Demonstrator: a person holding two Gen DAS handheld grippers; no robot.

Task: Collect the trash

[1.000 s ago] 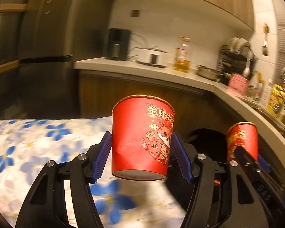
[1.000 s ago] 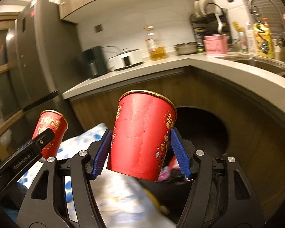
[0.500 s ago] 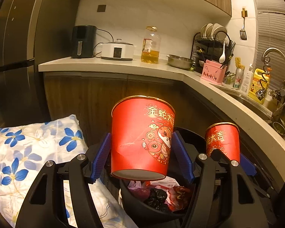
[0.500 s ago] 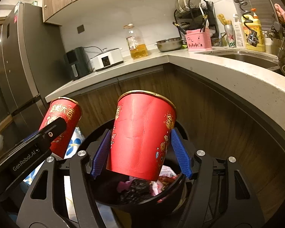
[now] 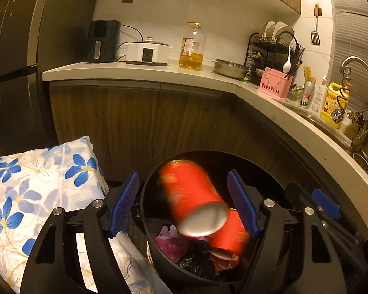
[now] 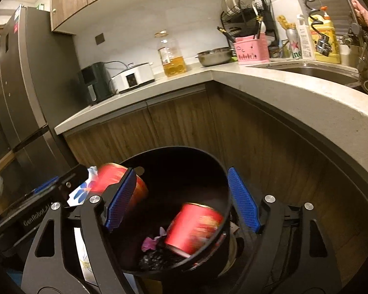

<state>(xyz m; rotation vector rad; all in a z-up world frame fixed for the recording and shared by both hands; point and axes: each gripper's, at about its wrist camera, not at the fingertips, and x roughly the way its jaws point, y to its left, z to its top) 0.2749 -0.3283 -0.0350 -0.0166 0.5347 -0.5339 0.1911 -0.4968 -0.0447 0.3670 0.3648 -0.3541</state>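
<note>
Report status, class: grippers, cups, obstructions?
Left hand-held gripper open; right hand-held gripper open. Both red cups tumbling into black bin. Nothing blocking.

I'm getting warm, dim yellow light from under the wall cabinets; the backsplash glows, while the bin's [image 5: 157,252] inside stays nearly black. Both red cups [image 5: 192,199] [image 6: 193,225] smear with motion blur. Fisheye bends the tabletop [image 6: 294,95]; dark vignette rings the corners.
</note>
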